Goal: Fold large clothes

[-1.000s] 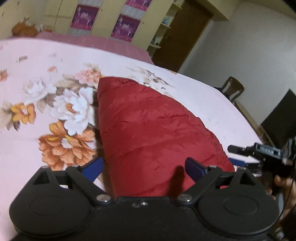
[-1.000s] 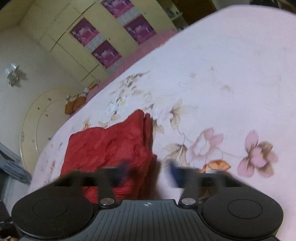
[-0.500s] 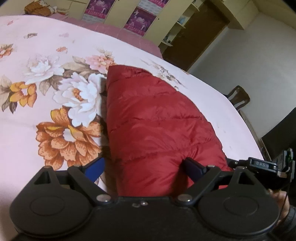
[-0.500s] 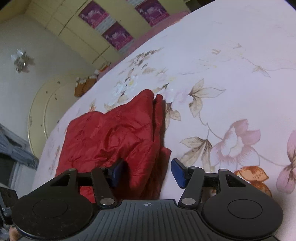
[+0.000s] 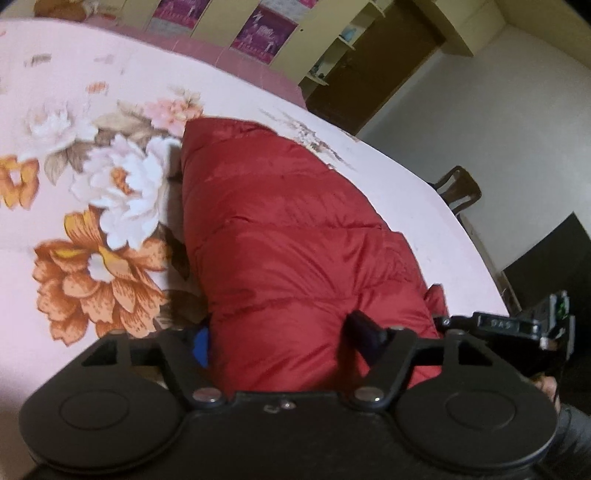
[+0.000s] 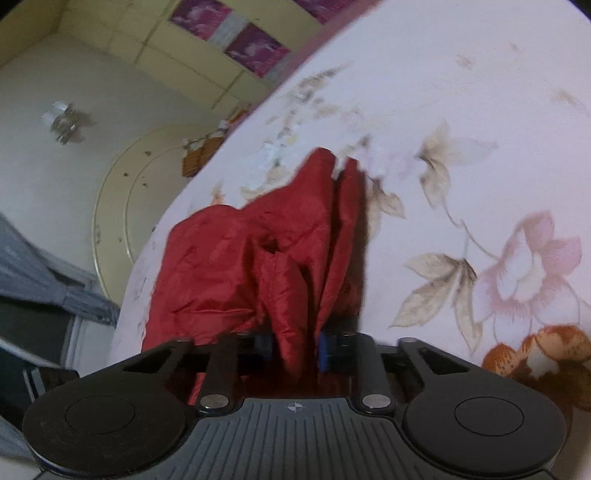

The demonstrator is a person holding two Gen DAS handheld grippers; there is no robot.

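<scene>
Red quilted jacket (image 5: 295, 236) lies folded on the bed (image 5: 92, 74), on a pink sheet printed with large white and orange flowers; one long padded panel on top, narrowing toward the far end. From the right wrist view the jacket (image 6: 240, 258) shows crumpled layers stacked at its edge, a thin flap standing up alongside. Left claw (image 5: 284, 339) straddles the near end of the jacket: fingers spread wide, blue pad on one side at the sheet, dark pad pressing into the fabric on the other; spread, not pinched, though the padding fills the gap between them. Right claw (image 6: 295, 347) is clenched on a fold of the jacket's edge, red fabric bunched between the two pads, one blue pad visible just beside the fold. In the left wrist view the right claw (image 5: 509, 326) appears at the far right, at the jacket's corner near the bed edge. Beyond the bed: yellow wardrobe (image 5: 221, 22) with purple panels, dark door (image 5: 373, 62), wooden chair (image 5: 460, 190) against the white wall. Right wrist view shows a round cream-coloured headboard (image 6: 122, 199); picture slightly blurred.
</scene>
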